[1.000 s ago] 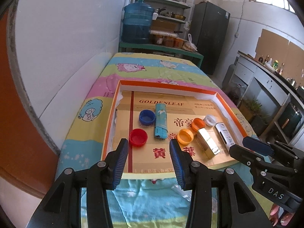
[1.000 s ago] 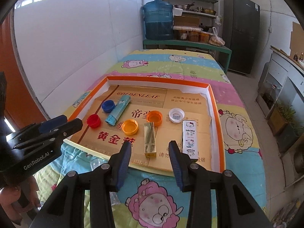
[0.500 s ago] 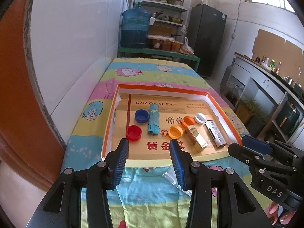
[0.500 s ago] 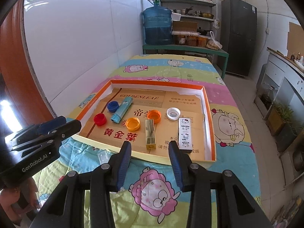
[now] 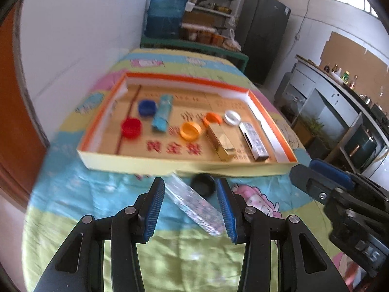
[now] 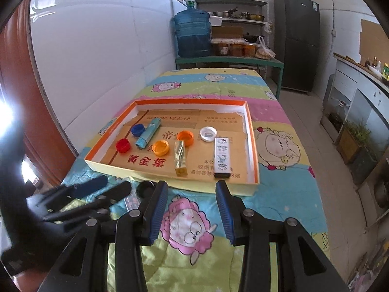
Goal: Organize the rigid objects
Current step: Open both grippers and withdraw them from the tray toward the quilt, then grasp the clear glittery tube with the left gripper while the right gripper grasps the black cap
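A shallow orange-rimmed tray (image 5: 184, 168) (image 6: 194, 186) lies on the cartoon bedsheet. In it are a red cap (image 5: 131, 127), a blue cap (image 5: 146, 107), a teal tube (image 5: 162, 113), two orange caps (image 5: 190, 131), a white cap (image 5: 232, 118), a gold box (image 5: 221, 142) and a white printed box (image 5: 254, 141). On the sheet in front of the tray lie a clear flat box (image 5: 194, 206) and a black cap (image 5: 203, 185). My left gripper (image 5: 192, 206) is open over the clear box, which shows between its fingers, ungripped. My right gripper (image 6: 192, 214) is open and empty above the sheet.
The white wall runs along the table's left side. A water jug (image 6: 192, 36), shelves and a dark fridge (image 6: 296, 43) stand beyond the far end. The right gripper (image 5: 328, 182) shows at the right of the left wrist view. The left gripper (image 6: 85, 194) shows at the left of the right wrist view.
Both grippers have drawn back from the tray toward the table's near end. The clear box and black cap have come into view in front of the tray, now under the left gripper.
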A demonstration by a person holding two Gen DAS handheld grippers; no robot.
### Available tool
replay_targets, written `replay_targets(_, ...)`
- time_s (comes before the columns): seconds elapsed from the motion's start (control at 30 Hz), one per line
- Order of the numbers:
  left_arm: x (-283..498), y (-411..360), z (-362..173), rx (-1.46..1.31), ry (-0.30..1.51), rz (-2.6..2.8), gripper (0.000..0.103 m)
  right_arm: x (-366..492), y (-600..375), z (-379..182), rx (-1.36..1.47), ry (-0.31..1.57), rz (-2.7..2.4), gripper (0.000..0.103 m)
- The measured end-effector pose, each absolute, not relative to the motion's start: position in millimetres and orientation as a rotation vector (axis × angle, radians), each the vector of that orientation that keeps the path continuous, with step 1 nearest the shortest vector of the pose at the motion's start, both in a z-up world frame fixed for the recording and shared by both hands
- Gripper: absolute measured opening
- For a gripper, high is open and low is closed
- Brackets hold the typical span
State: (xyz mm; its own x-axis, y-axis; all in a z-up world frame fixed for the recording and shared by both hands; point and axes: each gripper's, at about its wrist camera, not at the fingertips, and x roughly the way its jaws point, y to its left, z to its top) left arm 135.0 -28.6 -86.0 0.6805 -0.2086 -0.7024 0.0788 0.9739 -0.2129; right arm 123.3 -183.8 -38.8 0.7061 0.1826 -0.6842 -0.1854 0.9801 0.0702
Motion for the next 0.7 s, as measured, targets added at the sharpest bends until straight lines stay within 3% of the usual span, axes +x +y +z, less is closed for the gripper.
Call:
replay_targets(0.3,138.4,-54.2,-108.5,-0.106,0.853,-0.11,0.047,115.0,-208.0,-41.5,0.035,0.761,0.174,0.041)
replay_targets(0.7,123.8,-34.2,-101.5,-0.038,0.835,-0.097,0.049,115.0,-199.3,-55.9,0.05,0.81,0.243,0.041)
